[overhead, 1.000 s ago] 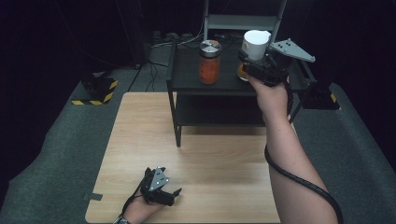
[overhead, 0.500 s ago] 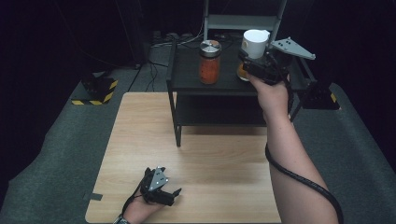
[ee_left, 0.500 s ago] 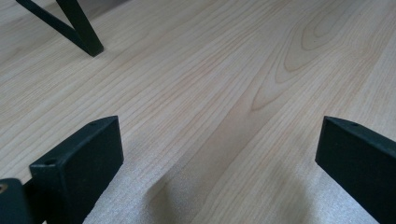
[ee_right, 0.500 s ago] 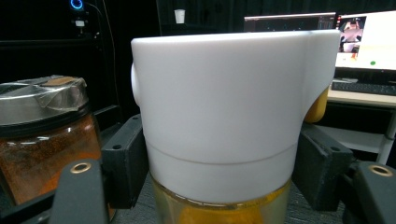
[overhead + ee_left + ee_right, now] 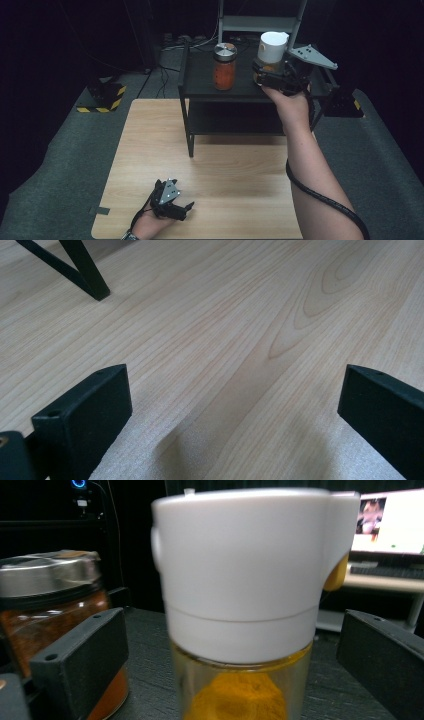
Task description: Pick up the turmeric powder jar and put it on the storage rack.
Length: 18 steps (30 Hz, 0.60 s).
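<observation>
A glass jar with a white lid [image 5: 272, 47] and yellow powder inside stands on the black shelf's top [image 5: 200, 90]. My right gripper [image 5: 270, 75] reaches it from the front. Its jaws have just been opening and now stand wide on either side of the jar [image 5: 240, 580], with gaps showing between pads and glass; the right gripper [image 5: 230, 645] is open. An orange-filled jar with a metal lid [image 5: 224, 67] stands to its left [image 5: 50, 595]. My left gripper [image 5: 186, 210] rests low over the wooden table [image 5: 225, 165], open, nothing between its fingers [image 5: 235, 405].
The black shelf stands at the table's far edge on thin legs [image 5: 85, 270]. Grey carpet [image 5: 65, 165] surrounds the table. A yellow-and-black striped block [image 5: 102, 97] lies on the floor at the left. A lit screen [image 5: 390, 520] shows behind the jars.
In the high view both hands and both jars stay where they were; the right gripper remains at the white-lidded jar.
</observation>
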Tool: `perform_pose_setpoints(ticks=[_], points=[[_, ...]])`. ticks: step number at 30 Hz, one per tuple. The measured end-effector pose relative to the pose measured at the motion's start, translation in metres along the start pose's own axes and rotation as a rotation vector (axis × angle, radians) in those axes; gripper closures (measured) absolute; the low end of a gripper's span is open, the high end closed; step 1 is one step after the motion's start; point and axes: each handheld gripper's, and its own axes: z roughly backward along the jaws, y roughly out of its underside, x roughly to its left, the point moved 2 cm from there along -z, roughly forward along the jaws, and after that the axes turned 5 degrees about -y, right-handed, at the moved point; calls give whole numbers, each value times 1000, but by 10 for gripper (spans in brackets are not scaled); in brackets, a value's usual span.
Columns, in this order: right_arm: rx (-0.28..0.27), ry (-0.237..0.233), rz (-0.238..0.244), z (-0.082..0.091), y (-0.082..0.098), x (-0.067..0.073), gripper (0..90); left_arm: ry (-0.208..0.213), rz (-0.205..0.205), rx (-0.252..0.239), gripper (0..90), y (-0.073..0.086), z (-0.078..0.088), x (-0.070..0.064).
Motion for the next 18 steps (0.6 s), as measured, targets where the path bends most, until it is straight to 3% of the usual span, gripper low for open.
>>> perform_pose_setpoints(ticks=[11,18], points=[[11,-7,15,16,0,11,0,-2,-1,3,12,-1,-1,-1],[-4,-15,29,30,9,14,0,-2,-4,5,12,-1,-1,-1]])
